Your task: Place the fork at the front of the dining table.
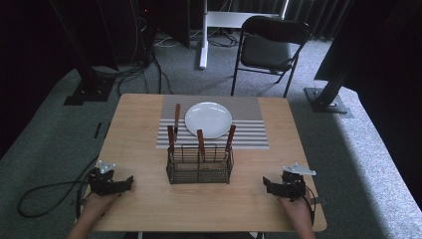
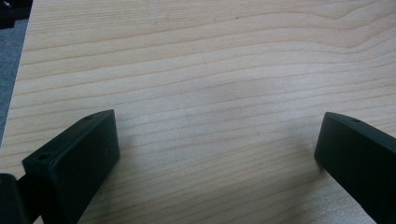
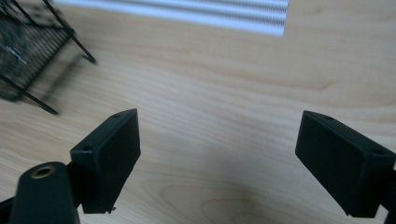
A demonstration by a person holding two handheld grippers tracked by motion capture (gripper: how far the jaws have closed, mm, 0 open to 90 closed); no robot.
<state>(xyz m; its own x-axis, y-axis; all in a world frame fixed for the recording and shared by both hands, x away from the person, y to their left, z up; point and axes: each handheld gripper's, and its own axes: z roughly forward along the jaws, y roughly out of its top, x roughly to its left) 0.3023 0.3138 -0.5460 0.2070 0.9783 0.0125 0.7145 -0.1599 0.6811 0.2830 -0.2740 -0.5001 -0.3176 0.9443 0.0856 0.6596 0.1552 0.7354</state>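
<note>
**Both grippers idle, caddy untouched**

My left gripper (image 1: 130,182) rests on the bench (image 1: 149,209), fingers apart and empty. The wire caddy (image 1: 199,168) stands mid-bench between the grippers, well apart from both, holding three wooden-handled utensils (image 1: 201,144). Reaching carelessly, I could tip the caddy. My right gripper (image 1: 266,183) also rests, fingers apart, empty.

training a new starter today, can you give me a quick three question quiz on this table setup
1. True or false: both tongs are open.
2. How many wooden handles stick up from the wire basket? A two, B three, C five
3. What does the white plate rest on?

Key
1. True: left tongs and right tongs have their jaws apart, holding nothing.
2. B
3. The striped mat, with a knife beside the plate.
</note>
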